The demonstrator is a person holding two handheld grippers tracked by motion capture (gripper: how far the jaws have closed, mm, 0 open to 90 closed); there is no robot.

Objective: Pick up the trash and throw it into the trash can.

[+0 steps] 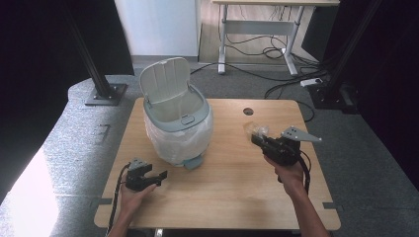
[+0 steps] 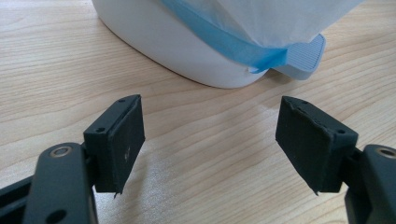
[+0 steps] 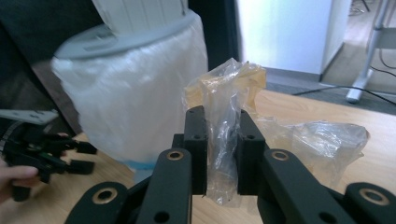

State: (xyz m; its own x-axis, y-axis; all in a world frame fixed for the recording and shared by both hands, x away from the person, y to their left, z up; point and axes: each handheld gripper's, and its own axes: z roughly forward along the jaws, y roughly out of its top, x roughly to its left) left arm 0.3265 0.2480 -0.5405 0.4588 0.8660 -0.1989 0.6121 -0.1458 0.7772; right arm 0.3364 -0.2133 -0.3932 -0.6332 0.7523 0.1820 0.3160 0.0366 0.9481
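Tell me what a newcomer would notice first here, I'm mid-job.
Probably the white pedal bin at the table's back left, lid flipped up and a white liner bag draped over its rim. Next, the right gripper, jaws shut on a crumpled clear plastic bag, held above the table's right side. The left gripper sits open in front of the bin's pedal.

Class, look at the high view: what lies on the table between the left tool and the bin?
Nothing: bare wooden table separates the left tool from the bin. The left gripper view shows the same bare wood before the bin's base.
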